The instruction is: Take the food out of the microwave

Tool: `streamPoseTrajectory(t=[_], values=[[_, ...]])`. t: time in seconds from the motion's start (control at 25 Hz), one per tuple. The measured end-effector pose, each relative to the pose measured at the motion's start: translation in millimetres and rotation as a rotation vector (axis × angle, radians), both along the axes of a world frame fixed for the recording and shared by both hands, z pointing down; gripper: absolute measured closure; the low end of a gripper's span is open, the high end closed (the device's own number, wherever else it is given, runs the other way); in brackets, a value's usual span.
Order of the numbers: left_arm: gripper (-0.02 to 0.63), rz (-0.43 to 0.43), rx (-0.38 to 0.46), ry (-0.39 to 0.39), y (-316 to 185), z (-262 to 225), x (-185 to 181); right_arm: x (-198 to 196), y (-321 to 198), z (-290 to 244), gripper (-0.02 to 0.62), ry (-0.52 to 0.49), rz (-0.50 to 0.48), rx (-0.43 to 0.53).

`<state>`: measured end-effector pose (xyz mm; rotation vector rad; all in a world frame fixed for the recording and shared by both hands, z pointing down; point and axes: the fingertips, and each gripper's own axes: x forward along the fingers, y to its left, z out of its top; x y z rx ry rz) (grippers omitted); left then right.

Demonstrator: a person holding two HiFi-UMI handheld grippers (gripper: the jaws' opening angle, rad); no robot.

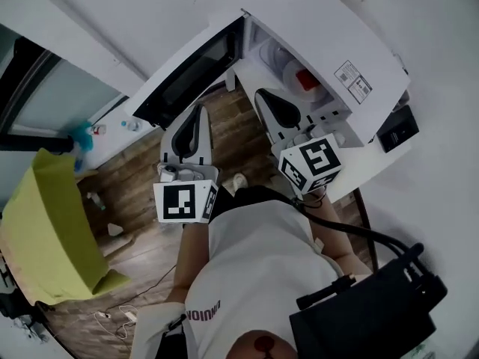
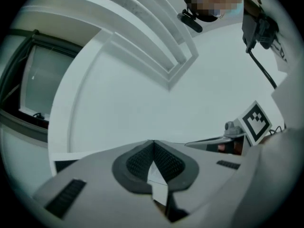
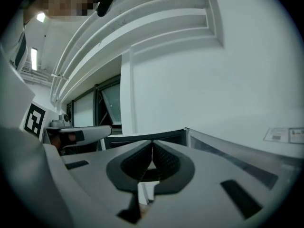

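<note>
Looking down from the head camera, we see a white microwave (image 1: pixel 337 40) with its door (image 1: pixel 187 77) swung wide open to the left. Inside the cavity sits the food (image 1: pixel 305 79), a red piece on a pale round dish (image 1: pixel 278 57), with nothing touching it. We hold the left gripper (image 1: pixel 200 111) just below the open door. The right gripper (image 1: pixel 261 96) is in front of the cavity's opening, near the dish but apart from it. Both tongs are clenched, pads pressed together with nothing between them, as each gripper view shows. A wooden floor (image 1: pixel 142 178) lies beneath.
</note>
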<state>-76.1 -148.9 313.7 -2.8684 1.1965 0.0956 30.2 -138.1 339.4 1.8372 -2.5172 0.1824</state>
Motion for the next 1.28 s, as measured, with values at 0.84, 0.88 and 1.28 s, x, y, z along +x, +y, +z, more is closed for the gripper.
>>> streamPoseTrajectory(t=[0.84,0.88,1.28], values=[[0.592,0.558,-0.114,-0.096,-49.3,29.7,135.7,96.6,8.4,19.1,0.572,-0.07,0.562,-0.096],[0.593,0.578,-0.123,-0.108,-49.8,32.8,141.3,99.4,10.4,20.1,0.572,-0.073,0.585,-0.1],[0.592,0.79,-0.195,-0.211,-36.6,67.2,180.3,112.0,35.7,31.5,0.572,-0.084,0.769,-0.134]])
